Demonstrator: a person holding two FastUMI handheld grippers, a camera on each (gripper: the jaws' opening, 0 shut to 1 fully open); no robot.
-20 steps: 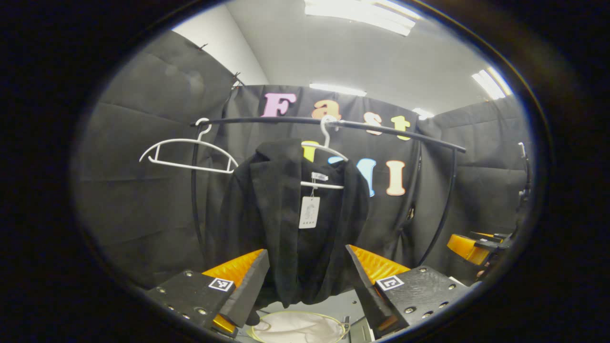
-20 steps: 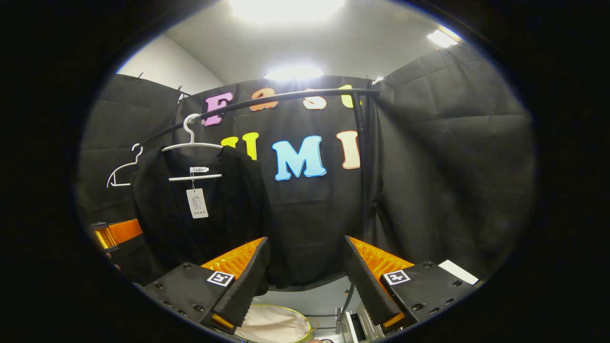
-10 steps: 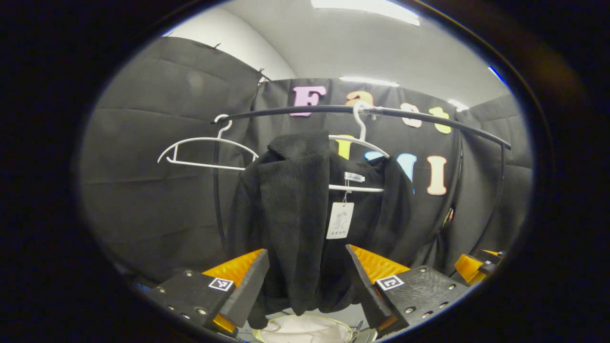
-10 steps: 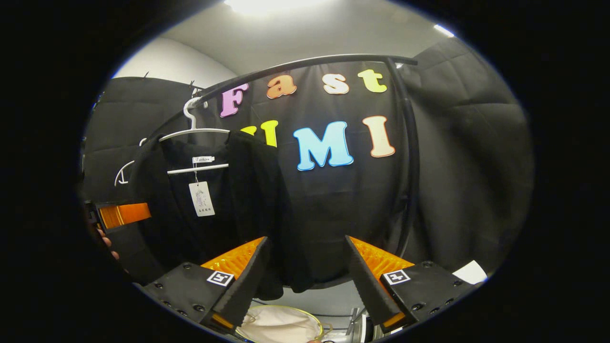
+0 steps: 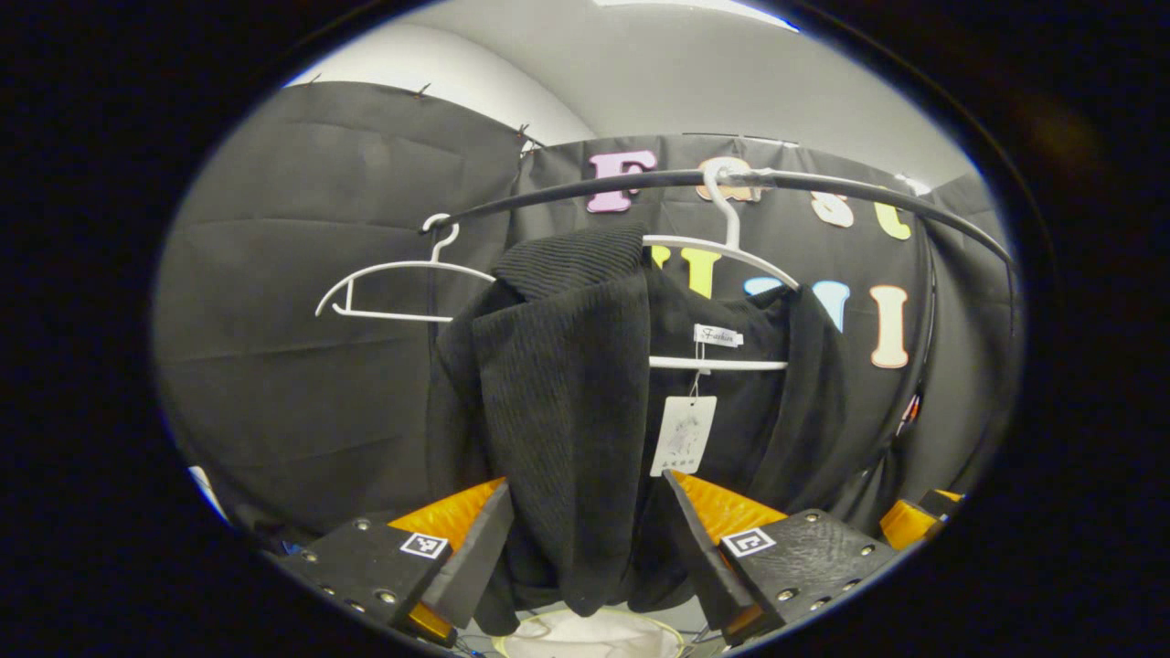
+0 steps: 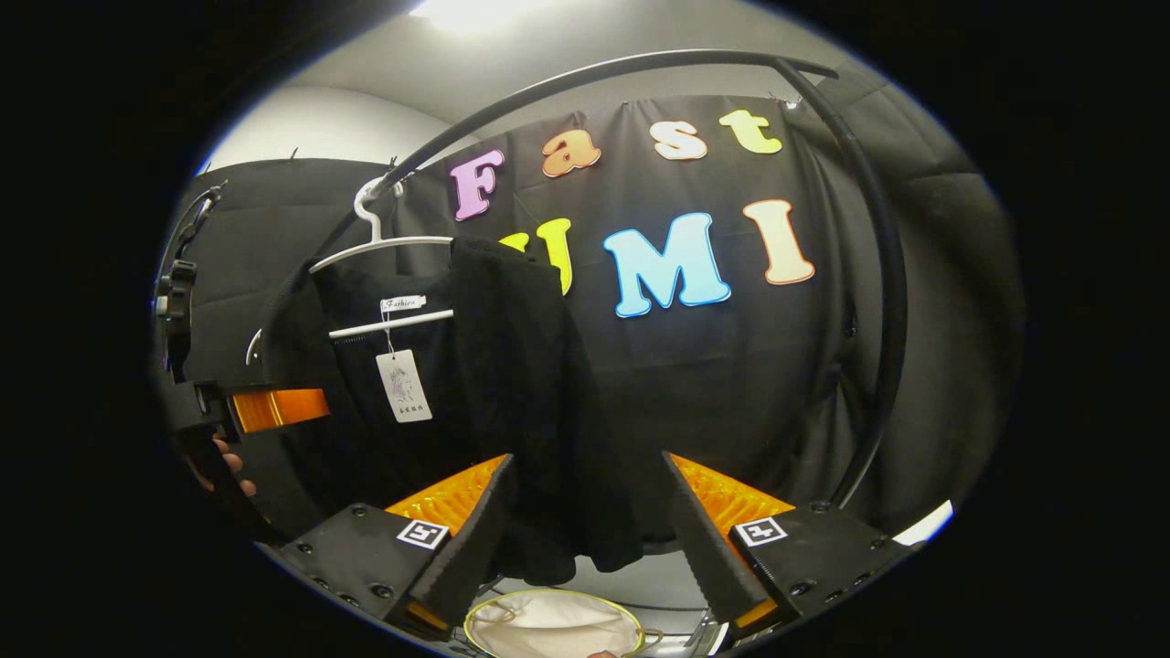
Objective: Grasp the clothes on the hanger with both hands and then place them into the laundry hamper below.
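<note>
Left gripper view is showing the left hand-held gripper spread apart around the black jacket's front panel on its white hanger; the right hand-held gripper is gaping likewise. Reaching is underway; next, both should be closing on cloth, above the hamper.

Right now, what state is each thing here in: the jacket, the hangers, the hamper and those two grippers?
Black jacket: hanging on its hanger, front open, not yet gripped.
Jacket's hanger: hooked on the rail.
Other hanger: bare, hooked on the rail.
Paper tag: dangling inside the jacket.
Hamper: open, below the jacket.
Left gripper: open, jacket's edge between its fingers.
Right gripper: open, at the jacket's other edge.
</note>
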